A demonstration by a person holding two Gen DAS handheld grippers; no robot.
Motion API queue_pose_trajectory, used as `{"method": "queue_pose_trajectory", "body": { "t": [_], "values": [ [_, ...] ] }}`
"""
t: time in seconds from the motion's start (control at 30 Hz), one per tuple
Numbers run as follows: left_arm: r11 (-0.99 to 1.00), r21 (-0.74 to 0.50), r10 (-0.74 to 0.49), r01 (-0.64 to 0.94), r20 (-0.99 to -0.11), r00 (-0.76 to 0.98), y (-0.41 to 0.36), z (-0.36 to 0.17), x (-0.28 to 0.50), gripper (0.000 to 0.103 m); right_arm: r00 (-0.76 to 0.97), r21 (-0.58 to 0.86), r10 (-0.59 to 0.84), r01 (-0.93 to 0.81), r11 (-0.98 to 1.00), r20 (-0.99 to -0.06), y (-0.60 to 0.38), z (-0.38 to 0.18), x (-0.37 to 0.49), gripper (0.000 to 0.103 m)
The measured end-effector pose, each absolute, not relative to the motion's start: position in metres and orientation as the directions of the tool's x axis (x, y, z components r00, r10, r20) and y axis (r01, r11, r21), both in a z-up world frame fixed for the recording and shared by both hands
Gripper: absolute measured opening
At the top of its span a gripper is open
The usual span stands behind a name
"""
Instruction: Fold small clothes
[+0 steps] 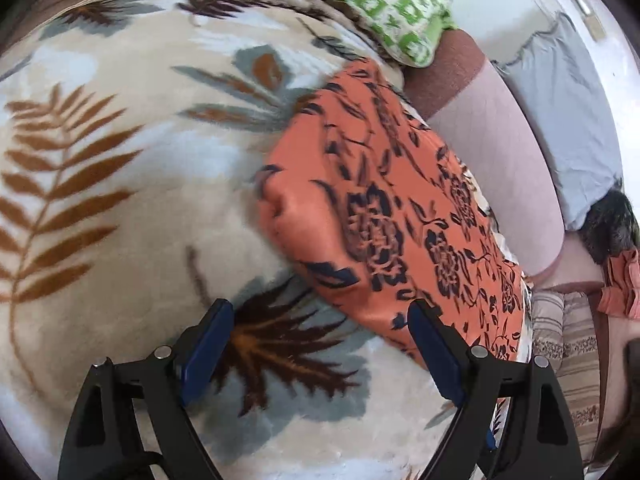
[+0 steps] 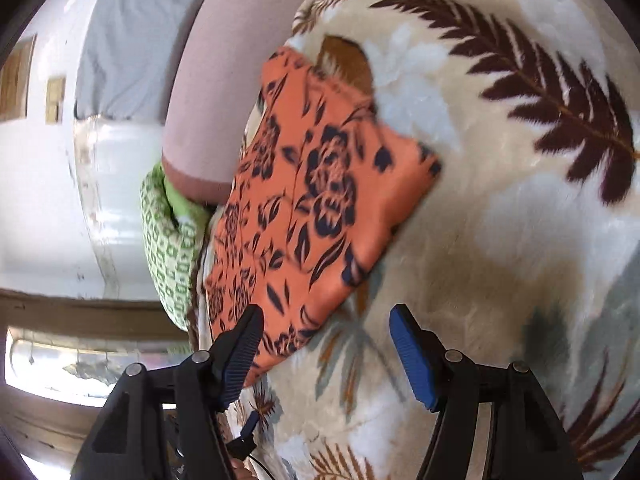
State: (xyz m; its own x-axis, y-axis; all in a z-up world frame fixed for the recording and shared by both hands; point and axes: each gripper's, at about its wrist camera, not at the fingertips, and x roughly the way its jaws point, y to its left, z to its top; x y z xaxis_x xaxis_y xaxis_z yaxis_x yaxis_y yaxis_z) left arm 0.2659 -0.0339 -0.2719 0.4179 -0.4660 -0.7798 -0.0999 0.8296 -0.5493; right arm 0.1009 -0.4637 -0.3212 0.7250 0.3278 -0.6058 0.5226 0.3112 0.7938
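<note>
An orange garment with a dark flower print lies folded in a flat rectangle on the leaf-patterned blanket, near the bed's edge. My left gripper is open and empty, just short of the garment's near edge. In the right wrist view the same garment lies on the blanket. My right gripper is open and empty, above the garment's near corner; its left finger overlaps the cloth in view.
A green-and-white patterned pillow lies at the bed's head; it also shows in the right wrist view. A pink mattress edge, a grey cloth and a folded orange piece lie beyond the bed's side.
</note>
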Motion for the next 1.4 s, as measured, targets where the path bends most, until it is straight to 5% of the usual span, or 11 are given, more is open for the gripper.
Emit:
{"method": "queue_pose_trajectory", "body": {
  "t": [0.4, 0.63, 0.7, 0.83, 0.93, 1.0, 1.03, 1.07, 1.1, 1.13, 1.4],
  "values": [
    [0.764, -0.645, -0.594, 0.022, -0.69, 0.413, -0.067, -0.274, 0.297, 0.087, 0.745, 0.782, 0.255, 0.539, 0.313, -0.616, -0.492, -0.335, 0.133, 0.07],
    [0.77, -0.635, -0.594, 0.064, -0.676, 0.436, -0.066, -0.274, 0.302, 0.047, 0.803, 0.807, 0.206, 0.471, 0.357, -0.56, -0.484, -0.336, 0.159, 0.07],
    [0.761, -0.648, -0.599, 0.042, -0.675, 0.431, -0.062, -0.277, 0.303, 0.048, 0.818, 0.813, 0.201, 0.442, 0.38, -0.539, -0.481, -0.334, 0.165, 0.07],
    [0.739, -0.673, -0.619, 0.031, -0.659, 0.426, -0.067, -0.283, 0.304, 0.078, 0.802, 0.781, 0.187, 0.451, 0.432, -0.567, -0.474, -0.335, 0.175, 0.068],
    [0.758, -0.651, -0.599, 0.045, -0.666, 0.445, -0.075, -0.281, 0.304, 0.078, 0.801, 0.773, 0.168, 0.463, 0.433, -0.574, -0.472, -0.335, 0.177, 0.069],
    [0.769, -0.638, -0.574, 0.036, -0.665, 0.478, -0.074, -0.281, 0.303, 0.057, 0.801, 0.762, 0.16, 0.458, 0.458, -0.577, -0.469, -0.334, 0.181, 0.068],
    [0.78, -0.626, -0.557, 0.028, -0.672, 0.488, -0.071, -0.281, 0.304, 0.034, 0.797, 0.752, 0.154, 0.459, 0.474, -0.584, -0.468, -0.333, 0.182, 0.057],
    [0.788, -0.616, -0.546, 0.023, -0.681, 0.488, -0.068, -0.283, 0.306, 0.026, 0.788, 0.733, 0.138, 0.473, 0.489, -0.6, -0.467, -0.333, 0.183, 0.048],
    [0.778, -0.628, -0.558, 0.021, -0.675, 0.483, -0.065, -0.285, 0.307, 0.025, 0.781, 0.726, 0.135, 0.482, 0.49, -0.609, -0.468, -0.334, 0.184, 0.022],
    [0.761, -0.649, -0.574, 0.012, -0.664, 0.48, -0.061, -0.287, 0.308, 0.022, 0.769, 0.723, 0.143, 0.496, 0.481, -0.623, -0.469, -0.339, 0.185, 0.017],
    [0.748, -0.659, -0.594, 0.08, -0.61, 0.524, -0.058, -0.26, 0.295, 0.015, 0.822, 0.714, 0.096, 0.423, 0.557, -0.562, -0.459, -0.304, 0.181, 0.014]
  ]
}}
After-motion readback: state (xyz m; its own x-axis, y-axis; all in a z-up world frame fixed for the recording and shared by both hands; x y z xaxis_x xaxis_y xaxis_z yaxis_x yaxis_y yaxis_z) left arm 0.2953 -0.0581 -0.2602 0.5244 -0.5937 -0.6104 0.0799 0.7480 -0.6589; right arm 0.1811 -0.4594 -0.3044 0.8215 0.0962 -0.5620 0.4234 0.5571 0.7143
